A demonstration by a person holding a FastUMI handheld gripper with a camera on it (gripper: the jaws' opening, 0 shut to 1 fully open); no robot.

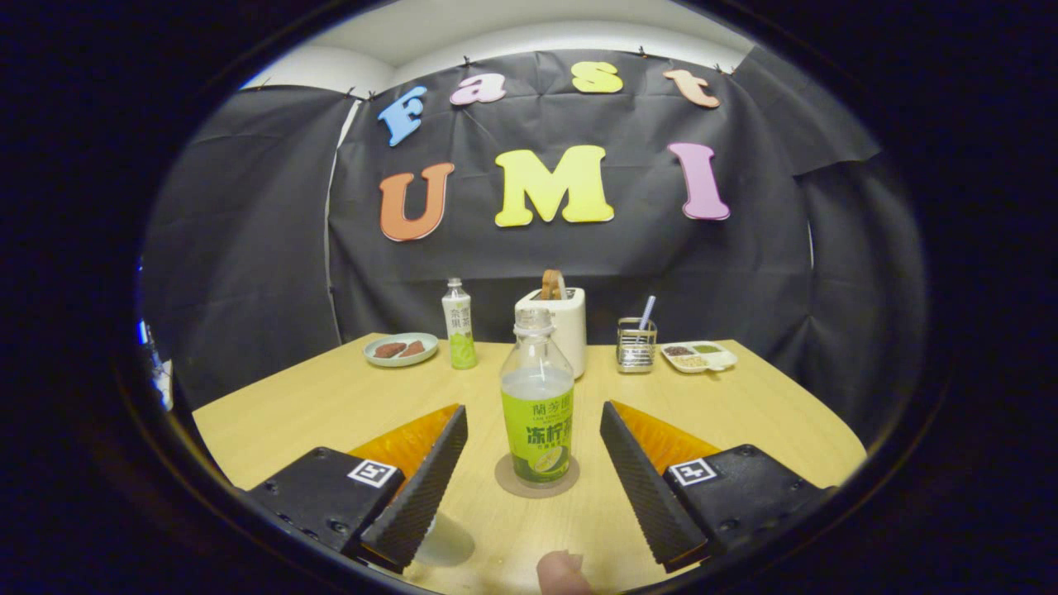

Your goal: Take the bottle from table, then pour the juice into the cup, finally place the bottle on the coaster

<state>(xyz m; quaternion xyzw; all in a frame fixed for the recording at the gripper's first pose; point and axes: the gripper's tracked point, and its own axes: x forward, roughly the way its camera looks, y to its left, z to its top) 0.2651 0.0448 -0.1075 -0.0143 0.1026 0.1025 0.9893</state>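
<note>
Lower centre: we see the gripper (533, 454) spread open, touching nothing; the uncapped clear plastic bottle with green label (537, 409) stands upright between its fingers on a round brown coaster (506, 481) on the pale wooden worktop (331, 405). We judge placement complete; next, a straight retreat

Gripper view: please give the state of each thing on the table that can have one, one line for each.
Clear plastic bottle with green label: upright on the round brown coaster, no cap, partly full.
Gripper: jaws open, one each side of that bottle, not touching it.
Smaller white-and-green bottle: upright, capped.
White toaster: a slice stands in its slot.
Pale green plate: holds two brown pieces.
Wire holder: upright, holds a straw.
</note>
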